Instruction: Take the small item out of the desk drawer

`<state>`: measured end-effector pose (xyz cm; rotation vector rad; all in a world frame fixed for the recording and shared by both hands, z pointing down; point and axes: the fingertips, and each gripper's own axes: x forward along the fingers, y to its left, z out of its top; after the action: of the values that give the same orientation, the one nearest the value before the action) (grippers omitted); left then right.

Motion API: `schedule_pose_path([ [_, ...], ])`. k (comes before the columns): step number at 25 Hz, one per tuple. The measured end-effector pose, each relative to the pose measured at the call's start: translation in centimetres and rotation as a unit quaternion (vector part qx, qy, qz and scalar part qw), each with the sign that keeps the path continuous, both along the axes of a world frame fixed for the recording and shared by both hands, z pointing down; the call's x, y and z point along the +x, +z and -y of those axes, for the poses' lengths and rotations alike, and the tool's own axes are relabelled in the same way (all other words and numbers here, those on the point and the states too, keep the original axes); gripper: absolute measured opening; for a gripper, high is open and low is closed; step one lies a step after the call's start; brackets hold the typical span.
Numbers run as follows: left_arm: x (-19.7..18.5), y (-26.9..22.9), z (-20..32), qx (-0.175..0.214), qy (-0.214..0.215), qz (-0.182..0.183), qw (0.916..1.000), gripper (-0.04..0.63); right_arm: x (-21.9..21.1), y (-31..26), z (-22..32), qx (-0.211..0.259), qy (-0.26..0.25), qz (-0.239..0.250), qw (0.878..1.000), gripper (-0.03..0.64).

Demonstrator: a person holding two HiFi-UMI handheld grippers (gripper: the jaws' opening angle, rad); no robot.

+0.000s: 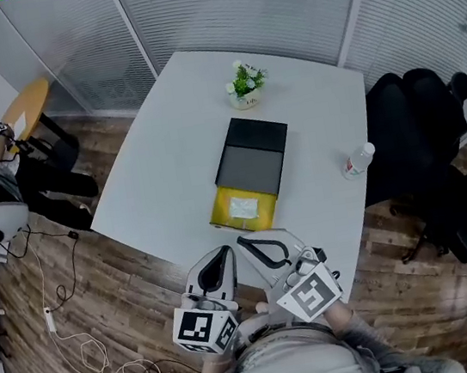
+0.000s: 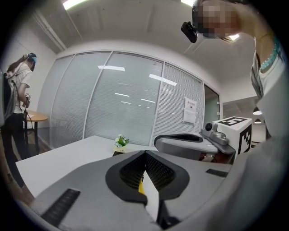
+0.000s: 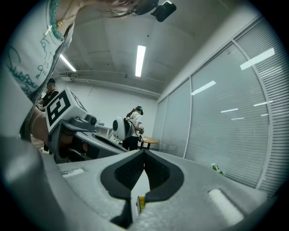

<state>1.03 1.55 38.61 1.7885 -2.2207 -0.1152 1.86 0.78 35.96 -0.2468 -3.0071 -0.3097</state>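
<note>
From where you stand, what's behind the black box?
A small potted plant, apart from the black box, near the table's far edge. The box's top covers its inside.

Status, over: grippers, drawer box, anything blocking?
Left hand-held gripper shut, empty; right hand-held gripper shut, empty; both at near table edge. Drawer box ahead, untouched. Plant beyond it, bottle off right, neither blocking.

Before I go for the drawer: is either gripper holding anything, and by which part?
Nothing is held. The left gripper and the right gripper both have their jaws shut on nothing, short of the yellow drawer.
</note>
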Motion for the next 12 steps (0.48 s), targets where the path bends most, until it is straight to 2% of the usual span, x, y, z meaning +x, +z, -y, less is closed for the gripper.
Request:
schedule_pose_path([
  [8,0.4,1.1,5.1,-0.004,0.046,-0.016,0.9988,-0.002,0.3,-0.1,4.5,0.003,0.029,-0.002,1.0,0.003],
  [12,1.0,1.5,6.8,-0.004,0.073,-0.023,0.9971,-0.002,1.0,0.4,6.2,0.004,0.065,-0.01,0.998,0.003],
])
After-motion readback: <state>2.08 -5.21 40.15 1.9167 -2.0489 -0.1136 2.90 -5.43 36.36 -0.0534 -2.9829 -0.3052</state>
